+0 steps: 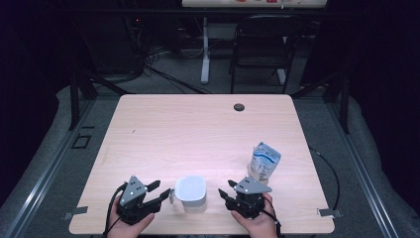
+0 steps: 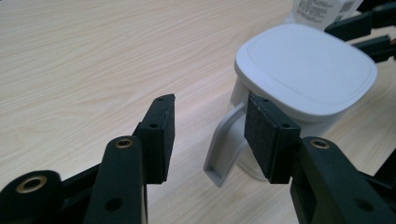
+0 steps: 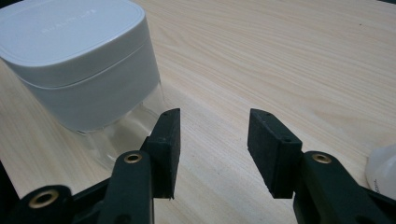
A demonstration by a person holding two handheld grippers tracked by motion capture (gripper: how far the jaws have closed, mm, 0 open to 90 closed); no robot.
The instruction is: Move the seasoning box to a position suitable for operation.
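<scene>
A white lidded container (image 1: 191, 190) with a clear lower body stands near the table's front edge, between my two grippers. Its grey handle (image 2: 224, 149) points toward my left gripper (image 1: 162, 191). In the left gripper view the handle sits between the open jaws (image 2: 210, 102), close beside the right pad (image 2: 268, 135) and well apart from the left pad. My right gripper (image 1: 225, 188) rests just right of the container, open, with bare table between its jaws (image 3: 215, 116). The container (image 3: 79, 60) is off to the left in that view.
A blue-and-white pouch (image 1: 264, 161) stands upright behind the right gripper, and its edge (image 3: 380, 170) shows in the right gripper view. A cable hole (image 1: 239, 107) lies near the table's (image 1: 198, 129) far edge. A dark chair (image 1: 267, 44) stands beyond the table.
</scene>
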